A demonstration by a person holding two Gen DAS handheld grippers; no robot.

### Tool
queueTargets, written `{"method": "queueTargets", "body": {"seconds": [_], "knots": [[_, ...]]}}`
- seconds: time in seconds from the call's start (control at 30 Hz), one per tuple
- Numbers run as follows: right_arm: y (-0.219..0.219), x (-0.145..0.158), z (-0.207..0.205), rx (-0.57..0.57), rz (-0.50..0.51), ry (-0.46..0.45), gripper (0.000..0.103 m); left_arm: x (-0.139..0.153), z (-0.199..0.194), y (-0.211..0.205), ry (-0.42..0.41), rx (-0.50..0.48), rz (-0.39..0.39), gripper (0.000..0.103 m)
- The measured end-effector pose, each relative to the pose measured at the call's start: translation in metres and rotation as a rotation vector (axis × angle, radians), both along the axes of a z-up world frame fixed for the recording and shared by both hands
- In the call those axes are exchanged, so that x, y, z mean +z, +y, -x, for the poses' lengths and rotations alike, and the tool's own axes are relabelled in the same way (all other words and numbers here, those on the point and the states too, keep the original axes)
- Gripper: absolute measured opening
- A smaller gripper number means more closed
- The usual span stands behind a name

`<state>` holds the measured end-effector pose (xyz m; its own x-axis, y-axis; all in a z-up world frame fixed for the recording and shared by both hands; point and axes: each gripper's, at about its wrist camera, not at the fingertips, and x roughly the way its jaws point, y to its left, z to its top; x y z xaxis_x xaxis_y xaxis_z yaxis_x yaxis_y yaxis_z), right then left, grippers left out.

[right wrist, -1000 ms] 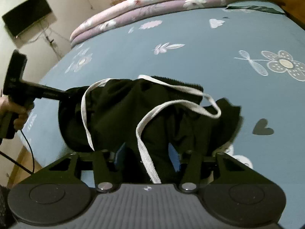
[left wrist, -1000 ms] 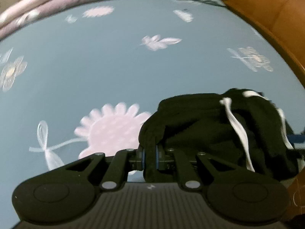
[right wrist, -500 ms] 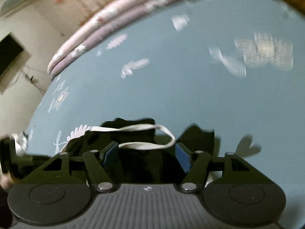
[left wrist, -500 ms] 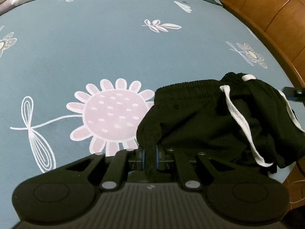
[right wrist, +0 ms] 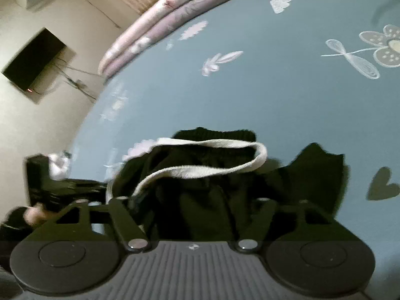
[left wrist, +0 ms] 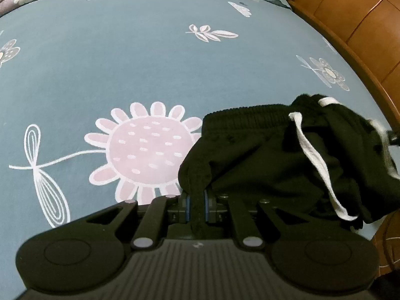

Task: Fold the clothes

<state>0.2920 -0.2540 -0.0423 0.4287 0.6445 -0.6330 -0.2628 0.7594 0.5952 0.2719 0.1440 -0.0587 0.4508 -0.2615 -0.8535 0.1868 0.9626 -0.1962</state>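
left gripper (left wrist: pixel 197 206) pinches the black drawstring shorts (left wrist: pixel 275 157) over the blue floral bedsheet (left wrist: pixel 125 62) — right gripper (right wrist: pixel 193 215) jaws spread, fabric between

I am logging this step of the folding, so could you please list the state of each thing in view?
Black shorts: bunched on the bed, not folded flat.
White drawstring: untied, trailing loose.
Left tool: shut on a fold of the shorts.
Right tool: fingers spread wide, cloth between them.
Wall TV: screen dark.
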Motion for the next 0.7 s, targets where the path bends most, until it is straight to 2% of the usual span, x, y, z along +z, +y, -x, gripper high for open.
{"method": "queueTargets", "body": {"seconds": [0.13,0.17,0.23,0.43,0.57,0.7], "knots": [[-0.005,0.014,0.008,-0.006,0.035,-0.06,0.029,0.012,-0.001,-0.003,-0.049,0.015,-0.026,0.008],[-0.006,0.018,0.01,-0.014,0.058,-0.077,0.023,0.018,-0.003,-0.005,-0.069,0.015,-0.031,0.008],[-0.011,0.032,0.015,-0.031,0.072,-0.112,0.019,0.029,-0.009,-0.009,-0.1,0.004,-0.045,0.008],[-0.035,0.06,0.026,-0.113,0.161,-0.209,0.016,0.067,-0.042,-0.047,-0.217,-0.096,-0.115,0.007],[-0.059,0.073,0.035,-0.186,0.242,-0.252,0.016,0.089,-0.068,-0.094,-0.295,-0.203,-0.16,0.007],[-0.084,0.073,0.045,-0.268,0.309,-0.25,0.016,0.101,-0.097,-0.151,-0.362,-0.321,-0.198,0.007]]}}
